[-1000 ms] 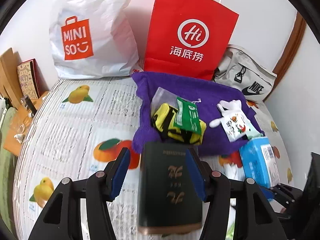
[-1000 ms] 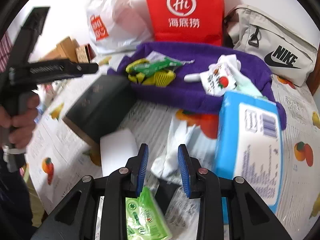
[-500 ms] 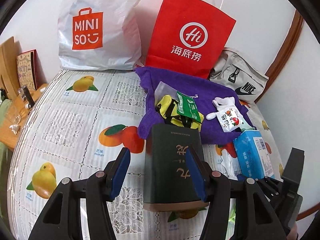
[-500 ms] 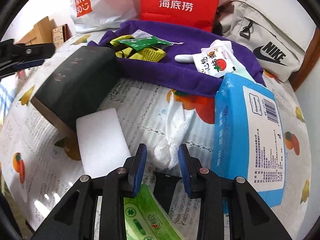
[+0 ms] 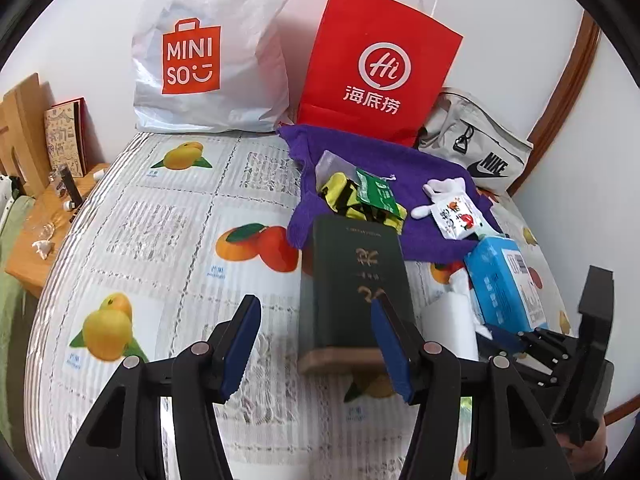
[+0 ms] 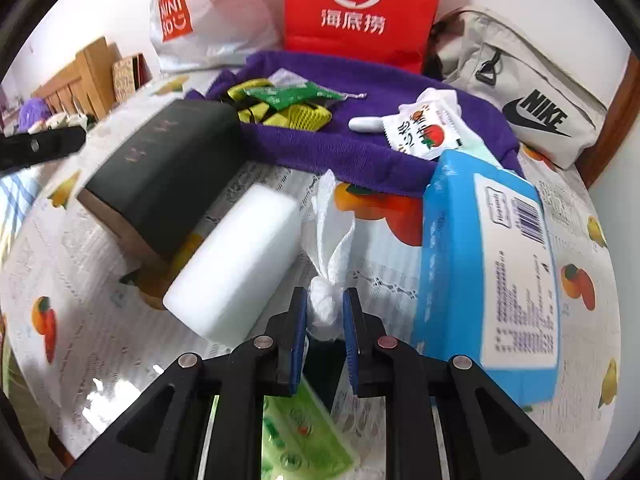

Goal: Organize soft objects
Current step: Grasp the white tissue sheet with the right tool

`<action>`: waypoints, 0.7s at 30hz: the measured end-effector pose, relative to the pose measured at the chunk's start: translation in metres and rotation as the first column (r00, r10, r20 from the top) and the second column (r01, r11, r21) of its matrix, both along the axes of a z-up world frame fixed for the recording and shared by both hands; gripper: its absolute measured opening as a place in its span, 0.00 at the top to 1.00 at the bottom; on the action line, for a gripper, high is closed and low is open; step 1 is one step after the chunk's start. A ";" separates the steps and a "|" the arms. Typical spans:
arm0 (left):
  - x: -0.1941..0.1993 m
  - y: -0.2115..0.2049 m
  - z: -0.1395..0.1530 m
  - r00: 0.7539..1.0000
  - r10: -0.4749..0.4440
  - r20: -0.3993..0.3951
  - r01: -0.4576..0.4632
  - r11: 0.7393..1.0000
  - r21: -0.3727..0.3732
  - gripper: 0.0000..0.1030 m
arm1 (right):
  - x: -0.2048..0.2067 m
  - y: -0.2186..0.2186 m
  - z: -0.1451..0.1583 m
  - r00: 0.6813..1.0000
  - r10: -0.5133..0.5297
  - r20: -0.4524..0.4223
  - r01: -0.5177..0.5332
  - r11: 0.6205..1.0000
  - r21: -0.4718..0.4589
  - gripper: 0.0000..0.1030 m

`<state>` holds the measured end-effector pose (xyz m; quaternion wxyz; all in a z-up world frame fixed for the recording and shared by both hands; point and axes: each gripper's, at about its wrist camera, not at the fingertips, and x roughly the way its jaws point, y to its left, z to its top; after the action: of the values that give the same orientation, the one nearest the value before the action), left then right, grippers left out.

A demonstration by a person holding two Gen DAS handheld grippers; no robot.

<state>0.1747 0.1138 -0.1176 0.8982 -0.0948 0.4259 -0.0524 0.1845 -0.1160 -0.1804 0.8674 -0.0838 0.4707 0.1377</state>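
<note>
Nearest the right wrist camera, the right claw (image 6: 325, 322) has its blue pads on either side of the knotted end of a crumpled white tissue (image 6: 330, 240), the gap narrow and the knot filling it; whether the pads are actually pressing it I cannot tell. The tissue's loose tail trails forward over the fruit-print tablecloth (image 5: 168, 240) on the counter. The main risk looks like a thin grip: only the knot sits between the pads, so a lift could let it slip out, or tear the soft paper

Just to its left lies a white foam block (image 6: 236, 264), and to the right a blue wet-wipe pack (image 6: 492, 264). Both sit close enough that a sideways pull might nudge them. A green sachet (image 6: 296, 432) lies under the claw and could be dragged along

The left claw (image 5: 316, 344) stands wide open and holds nothing. Its right finger overlaps a dark green hardcover book (image 5: 356, 280), so a careless sweep might shove that into the pile

Farther back, a purple towel (image 6: 344, 148) carries a yellow mesh bundle (image 6: 288, 114) and a small printed packet (image 6: 424, 132), before the red paper bag (image 5: 376, 64) and white plastic bag (image 5: 208, 48)
</note>
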 end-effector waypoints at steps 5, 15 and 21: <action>-0.017 -0.017 0.000 1.000 -0.028 -0.009 0.028 1.000 0.012 0.46 | -0.021 -0.010 0.017 0.999 -0.012 0.046 0.009 0.999 0.047 0.83; -0.046 -0.067 -0.016 0.992 -0.123 -0.038 0.124 0.992 0.009 0.46 | -0.066 -0.049 0.038 0.993 -0.031 0.113 0.015 0.990 0.143 0.83; -0.053 -0.099 -0.024 0.985 -0.172 -0.031 0.173 0.983 0.061 0.36 | -0.092 -0.068 0.033 0.993 -0.017 0.120 -0.009 0.978 0.209 0.83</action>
<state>0.1218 0.0144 -0.1420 0.8875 -0.0294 0.4453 -0.1153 0.0930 -0.1840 -0.1476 0.8988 0.0009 0.4001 0.1792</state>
